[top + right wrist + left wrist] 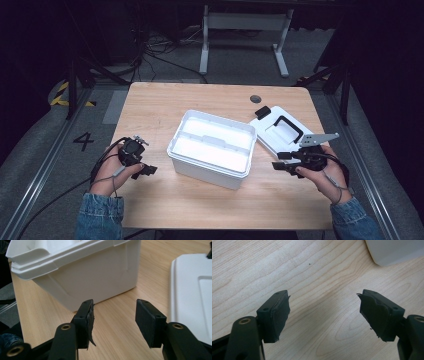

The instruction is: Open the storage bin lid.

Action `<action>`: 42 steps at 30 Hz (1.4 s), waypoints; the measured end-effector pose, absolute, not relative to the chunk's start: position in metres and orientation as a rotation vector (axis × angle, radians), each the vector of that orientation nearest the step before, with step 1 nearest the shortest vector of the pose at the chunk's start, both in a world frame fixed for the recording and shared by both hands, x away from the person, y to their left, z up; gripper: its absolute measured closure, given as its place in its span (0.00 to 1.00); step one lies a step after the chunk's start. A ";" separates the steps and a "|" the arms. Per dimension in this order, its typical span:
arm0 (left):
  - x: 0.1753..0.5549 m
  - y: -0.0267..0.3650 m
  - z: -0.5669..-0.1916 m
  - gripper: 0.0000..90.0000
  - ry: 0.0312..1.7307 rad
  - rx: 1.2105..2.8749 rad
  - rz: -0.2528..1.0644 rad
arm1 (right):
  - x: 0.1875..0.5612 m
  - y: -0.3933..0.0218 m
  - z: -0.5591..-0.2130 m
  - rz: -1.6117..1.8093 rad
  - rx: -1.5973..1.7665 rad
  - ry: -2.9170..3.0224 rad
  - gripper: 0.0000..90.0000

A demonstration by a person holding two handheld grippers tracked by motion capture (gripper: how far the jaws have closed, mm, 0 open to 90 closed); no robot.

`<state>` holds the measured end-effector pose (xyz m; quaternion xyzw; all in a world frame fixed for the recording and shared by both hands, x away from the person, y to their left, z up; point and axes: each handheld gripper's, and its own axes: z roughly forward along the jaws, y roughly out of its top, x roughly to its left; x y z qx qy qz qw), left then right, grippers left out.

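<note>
Open white rectangular plastic box at mid-desk, flat white lid with black handle just right of it. Left gripper and right gripper flanking the box, fingers released, empty.

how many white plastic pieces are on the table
2. The open box sits in the middle of the table. Its lid, with a black handle, lies flat at the box's right, near the right tongs. Nothing shows inside the box.
</note>
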<state>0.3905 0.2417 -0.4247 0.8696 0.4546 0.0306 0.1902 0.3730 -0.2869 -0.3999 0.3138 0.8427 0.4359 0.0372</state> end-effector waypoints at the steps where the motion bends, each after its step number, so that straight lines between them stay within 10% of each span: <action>1: 0.391 0.242 -0.425 0.28 1.278 2.443 0.086 | 0.372 -0.285 -0.402 1.349 0.965 2.590 0.56; 42: 0.394 0.238 -0.427 0.27 1.254 2.463 0.078 | 0.353 -0.240 -0.476 1.218 0.764 2.664 0.59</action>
